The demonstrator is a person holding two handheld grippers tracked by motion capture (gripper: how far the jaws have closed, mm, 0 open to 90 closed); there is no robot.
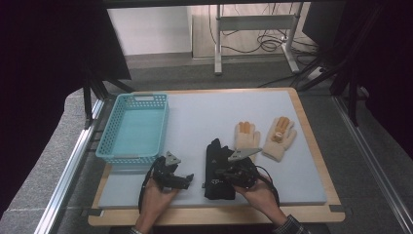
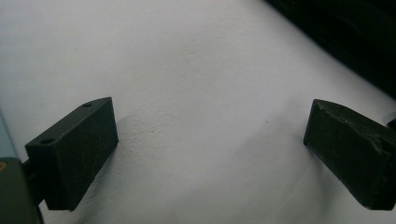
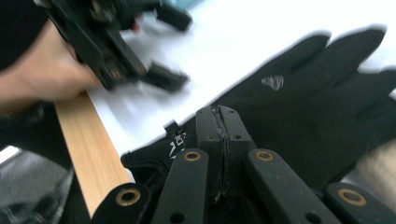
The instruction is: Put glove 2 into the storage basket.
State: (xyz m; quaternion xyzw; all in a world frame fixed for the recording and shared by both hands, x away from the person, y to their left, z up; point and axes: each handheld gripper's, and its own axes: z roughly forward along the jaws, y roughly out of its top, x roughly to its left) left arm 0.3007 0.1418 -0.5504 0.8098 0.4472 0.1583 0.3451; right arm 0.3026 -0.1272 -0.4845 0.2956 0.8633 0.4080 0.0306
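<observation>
Gloves lie on the surface (image 1: 195,122) in the high view: 2 tan gloves (image 1: 265,137) toward the right edge, 1 black glove (image 1: 217,168) near the front edge, a blue basket (image 1: 134,127) at the left edge. In the left gripper view, the left gripper (image 2: 210,154) has its fingers wide apart over bare surface. In the right gripper view, the right gripper (image 3: 223,122) shows fingers pressed together over the black glove's cuff.

Turquoise lattice-walled basket (image 1: 132,127), black glove (image 1: 216,168) with small white logo, two cream gloves (image 1: 265,136) with orange fingertips, pale grey-blue mat (image 1: 204,117), light wood table edge (image 1: 311,134)
</observation>
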